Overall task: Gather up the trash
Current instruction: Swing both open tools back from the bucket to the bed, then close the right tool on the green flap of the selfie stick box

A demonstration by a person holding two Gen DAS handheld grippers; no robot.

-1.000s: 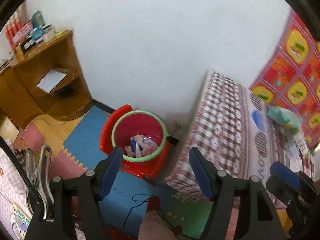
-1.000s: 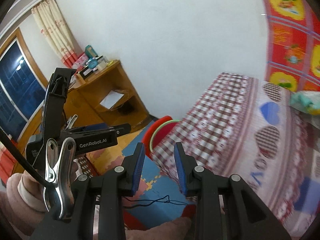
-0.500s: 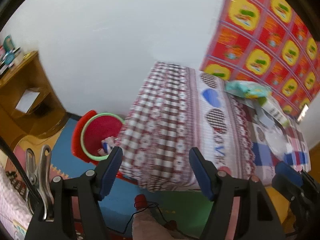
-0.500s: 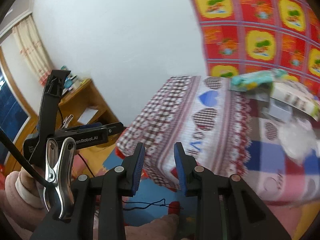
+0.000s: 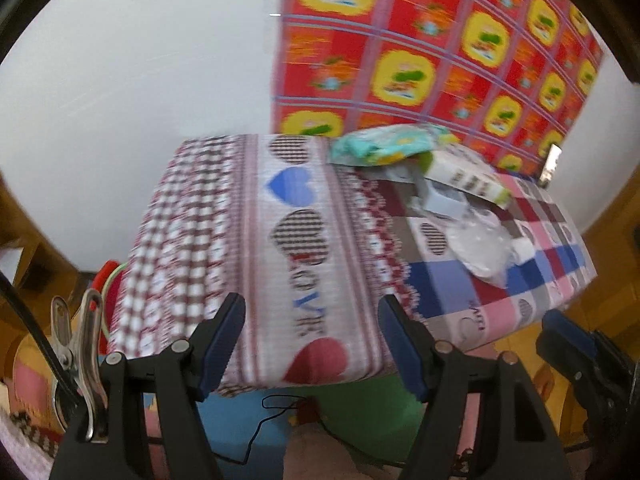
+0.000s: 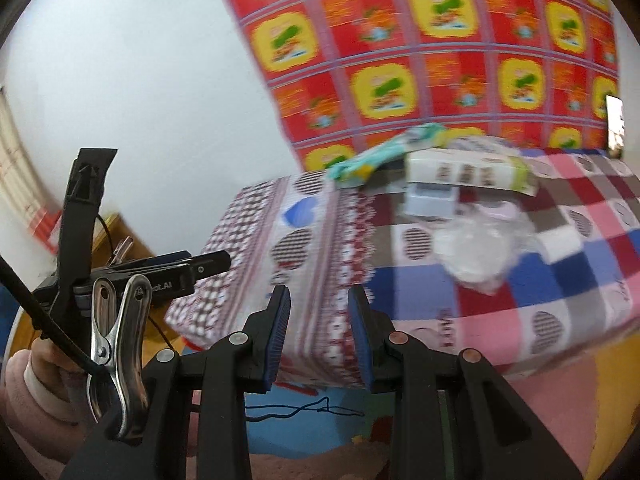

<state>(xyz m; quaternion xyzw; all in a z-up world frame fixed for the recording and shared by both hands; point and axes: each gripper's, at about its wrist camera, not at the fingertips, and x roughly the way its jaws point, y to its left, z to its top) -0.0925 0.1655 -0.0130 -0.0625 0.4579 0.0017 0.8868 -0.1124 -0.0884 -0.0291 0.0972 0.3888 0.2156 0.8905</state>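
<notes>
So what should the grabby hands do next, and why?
Probably reach forward over the table to the crinkly clear plastic wrapper, since it is the nearest piece of litter. Both the left gripper and the right gripper hold nothing between their fingers, and the white box and teal packet lie farther back.

I see the red bin at the left wrist view's left mostly hidden behind the counter; motion blur smears the box lettering beyond my reading.
</notes>
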